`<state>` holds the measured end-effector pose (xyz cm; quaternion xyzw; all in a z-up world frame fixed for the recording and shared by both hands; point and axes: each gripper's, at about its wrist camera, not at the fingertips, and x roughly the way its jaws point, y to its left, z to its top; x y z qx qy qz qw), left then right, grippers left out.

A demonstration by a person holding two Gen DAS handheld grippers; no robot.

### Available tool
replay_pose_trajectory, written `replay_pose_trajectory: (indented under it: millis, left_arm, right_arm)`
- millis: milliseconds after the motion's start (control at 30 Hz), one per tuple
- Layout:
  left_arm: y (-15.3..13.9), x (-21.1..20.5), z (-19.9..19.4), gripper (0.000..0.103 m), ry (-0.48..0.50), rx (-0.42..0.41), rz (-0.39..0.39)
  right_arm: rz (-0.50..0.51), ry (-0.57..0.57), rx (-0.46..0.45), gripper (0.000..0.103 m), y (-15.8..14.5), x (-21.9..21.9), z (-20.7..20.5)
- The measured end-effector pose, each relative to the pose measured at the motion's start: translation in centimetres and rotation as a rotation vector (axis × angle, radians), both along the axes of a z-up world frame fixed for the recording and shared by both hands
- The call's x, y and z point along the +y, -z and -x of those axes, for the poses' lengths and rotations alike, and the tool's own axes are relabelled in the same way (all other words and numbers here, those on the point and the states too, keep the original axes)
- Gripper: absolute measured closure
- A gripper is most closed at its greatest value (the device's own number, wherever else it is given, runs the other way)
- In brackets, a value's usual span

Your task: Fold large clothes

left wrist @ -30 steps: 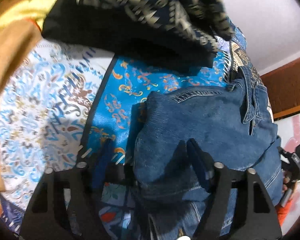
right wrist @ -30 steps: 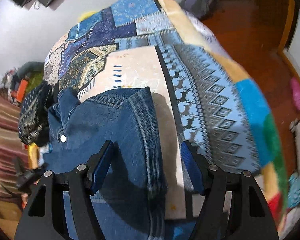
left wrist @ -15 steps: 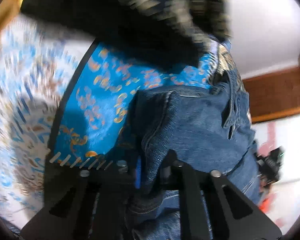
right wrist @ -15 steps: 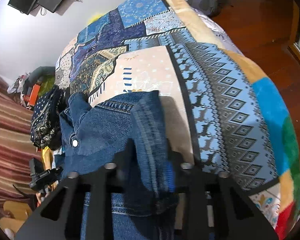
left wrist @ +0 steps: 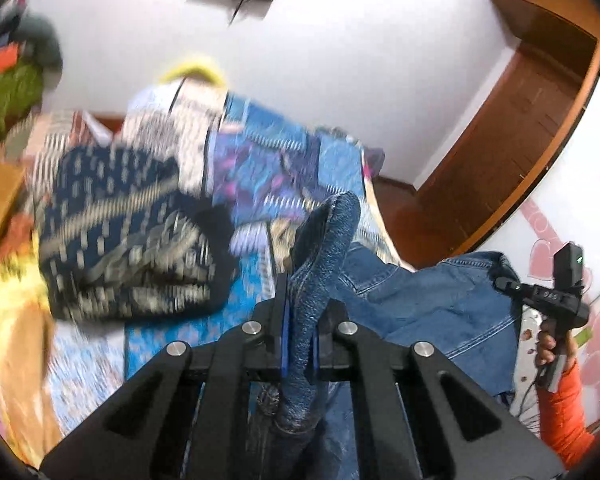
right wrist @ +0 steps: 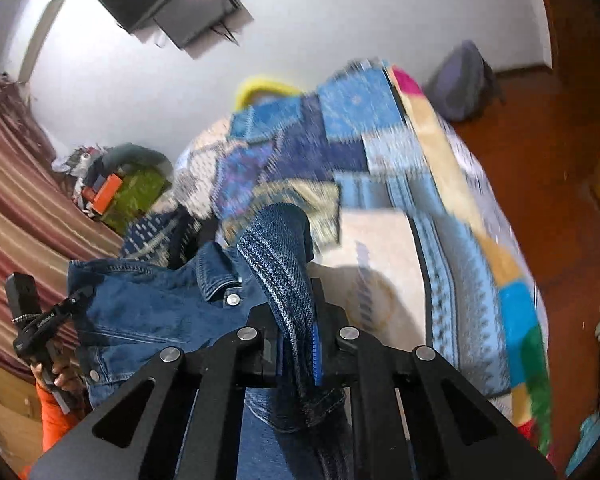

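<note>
A blue denim jacket [left wrist: 440, 300] hangs lifted between my two grippers above the patchwork bedspread [left wrist: 260, 168]. My left gripper [left wrist: 300, 280] is closing tight on a bunched fold of the jacket's denim [left wrist: 332, 232], which sticks up past the pads. In the right wrist view my right gripper [right wrist: 296, 292] pinches another fold [right wrist: 276, 240], its jaws closing the last bit, beside the collar and a metal button [right wrist: 233, 300]. Each view shows the other gripper [left wrist: 556, 292] [right wrist: 40, 320], held by a hand in an orange sleeve.
A dark patterned garment [left wrist: 128, 232] lies crumpled on the bed left of the jacket. A screen [right wrist: 172, 4] hangs on the white wall. A grey backpack [right wrist: 460, 80] sits on the wooden floor [right wrist: 540, 160] past the bed. Clutter is piled by the striped curtain [right wrist: 16, 208].
Both grippers went from open around the flat jacket to shut on folds of it. Both have risen, lifting the denim off the bed; the views now tilt up to the wall.
</note>
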<state>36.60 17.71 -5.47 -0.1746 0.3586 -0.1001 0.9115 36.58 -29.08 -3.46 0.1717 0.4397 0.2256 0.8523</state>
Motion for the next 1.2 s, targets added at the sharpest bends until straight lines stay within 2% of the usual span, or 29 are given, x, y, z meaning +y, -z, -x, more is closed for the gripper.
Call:
replay_pose_trajectory:
  millis: [133, 233, 300, 367, 533, 700, 833, 867, 1000, 1200]
  left_arm:
    - [-1.6, 0.2, -2.1, 0.096, -0.034, -0.033, -0.024]
    - [0.1, 1.4, -4.6, 0.096, -0.073, 0.023, -0.004]
    - [2.6, 1.9, -6.6, 0.096, -0.092, 0.089, 0.042]
    - [4.8, 2.6, -7.8, 0.096, -0.107, 0.141, 0.055]
    - [10.4, 3.6, -9.7, 0.096, -0.163, 0.236, -0.025]
    - [13.1, 4.6, -10.7, 0.095, -0.172, 0.270, -0.033]
    - [13.9, 3.8, -11.0, 0.094, -0.170, 0.277, -0.096]
    - [14.0, 3.6, -11.1, 0.094, -0.170, 0.277, -0.110]
    - [13.5, 3.1, -10.8, 0.093, -0.172, 0.278, -0.161]
    - [11.3, 1.1, -8.7, 0.093, -0.141, 0.263, -0.334]
  right_arm:
    - [0.013, 0.025, -0.085, 0.094, -2.5, 0.5, -1.3]
    - [0.064, 0.060, -0.092, 0.094, -2.0, 0.8, -3.1]
    - [0.099, 0.077, -0.072, 0.094, -0.7, 0.9, -4.2]
    - [0.138, 0.088, -0.041, 0.094, 1.2, 1.1, -5.5]
    - [0.232, 0.141, 0.044, 0.094, 6.5, 0.2, -8.2]
    - [0.290, 0.156, 0.102, 0.093, 9.9, -0.8, -9.0]
    - [0.377, 0.143, 0.079, 0.091, 10.7, 0.0, -8.5]
    - [0.403, 0.140, 0.066, 0.088, 10.6, 0.3, -8.3]
    - [0.463, 0.137, 0.027, 0.088, 9.7, 0.9, -7.4]
    - [0.454, 0.136, 0.008, 0.086, 7.7, 0.3, -4.9]
